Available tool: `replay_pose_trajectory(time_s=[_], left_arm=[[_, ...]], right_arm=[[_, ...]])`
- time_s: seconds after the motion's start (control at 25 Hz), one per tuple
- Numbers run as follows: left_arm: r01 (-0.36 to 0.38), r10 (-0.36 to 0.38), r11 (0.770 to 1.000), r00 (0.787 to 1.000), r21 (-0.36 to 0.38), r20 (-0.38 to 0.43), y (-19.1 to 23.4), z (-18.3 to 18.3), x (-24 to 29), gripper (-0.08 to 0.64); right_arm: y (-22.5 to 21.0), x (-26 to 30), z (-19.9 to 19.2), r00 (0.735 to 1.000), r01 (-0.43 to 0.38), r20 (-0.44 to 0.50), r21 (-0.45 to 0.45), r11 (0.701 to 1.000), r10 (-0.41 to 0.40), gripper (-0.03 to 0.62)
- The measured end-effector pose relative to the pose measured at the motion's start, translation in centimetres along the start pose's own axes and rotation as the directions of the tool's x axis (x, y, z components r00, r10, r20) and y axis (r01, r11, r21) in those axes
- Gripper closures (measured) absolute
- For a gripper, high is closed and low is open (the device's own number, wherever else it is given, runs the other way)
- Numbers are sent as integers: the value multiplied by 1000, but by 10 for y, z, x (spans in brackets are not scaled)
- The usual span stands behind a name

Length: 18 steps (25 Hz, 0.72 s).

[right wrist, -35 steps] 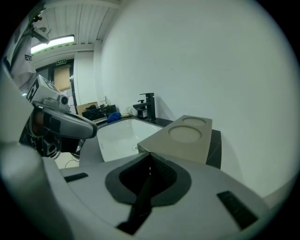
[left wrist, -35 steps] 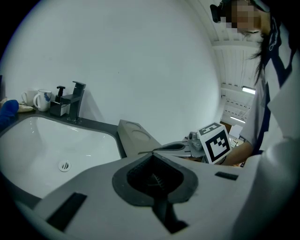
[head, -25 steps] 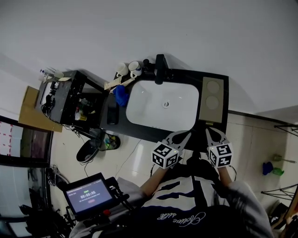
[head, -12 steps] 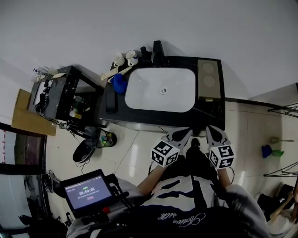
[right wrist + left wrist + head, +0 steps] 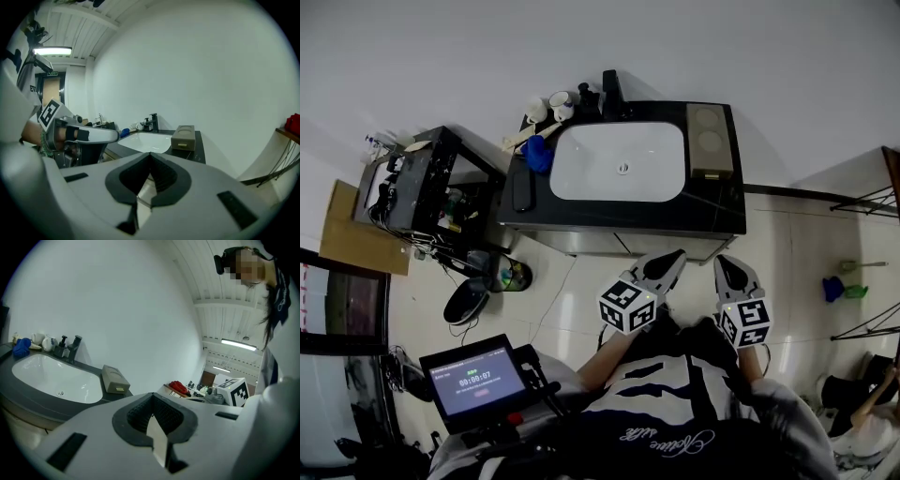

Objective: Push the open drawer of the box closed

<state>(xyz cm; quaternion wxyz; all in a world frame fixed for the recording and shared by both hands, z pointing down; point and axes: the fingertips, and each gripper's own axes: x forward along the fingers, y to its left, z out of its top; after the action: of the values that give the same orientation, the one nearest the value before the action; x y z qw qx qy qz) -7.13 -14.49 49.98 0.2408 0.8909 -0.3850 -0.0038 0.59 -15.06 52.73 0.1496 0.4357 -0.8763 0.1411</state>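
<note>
A tan box [image 5: 710,141] stands on the dark counter [image 5: 619,216] right of the white sink [image 5: 617,161]. The left gripper view shows the box [image 5: 114,379] with a pale strip on its front end; the right gripper view shows the box [image 5: 183,137] too. How far its drawer stands out I cannot tell. My left gripper [image 5: 675,255] and right gripper [image 5: 722,263] hang over the floor in front of the counter, well short of the box. Both are shut, with nothing between the jaws of either the left gripper [image 5: 152,401] or the right gripper [image 5: 150,165].
A black faucet [image 5: 608,89], cups [image 5: 548,103] and a blue cloth [image 5: 538,155] sit at the sink's far left. A black cluttered rack [image 5: 427,192] stands left of the counter, shoes [image 5: 469,300] on the floor below. A screen [image 5: 473,380] is at lower left.
The counter and box have slid up and away in the head view, so I stand farther back from them. Both grippers stay shut near my body.
</note>
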Motion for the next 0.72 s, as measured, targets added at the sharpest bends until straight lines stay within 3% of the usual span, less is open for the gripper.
replay_pose_trajectory(time_s=[0.16, 0.4, 0.72], left_arm=[[-40, 39, 999, 999, 35, 31, -25, 5, -9, 560], [-110, 108, 993, 993, 32, 53, -68, -11, -13, 560], [-24, 24, 999, 1000, 28, -6, -190, -86, 7, 560]], right_arm=[[4, -28, 5, 998, -42, 50, 36, 998, 40, 595], [8, -84, 2, 995, -84, 53, -1, 996, 84, 595], [-7, -175, -33, 988, -146, 50, 11, 989, 145, 595]])
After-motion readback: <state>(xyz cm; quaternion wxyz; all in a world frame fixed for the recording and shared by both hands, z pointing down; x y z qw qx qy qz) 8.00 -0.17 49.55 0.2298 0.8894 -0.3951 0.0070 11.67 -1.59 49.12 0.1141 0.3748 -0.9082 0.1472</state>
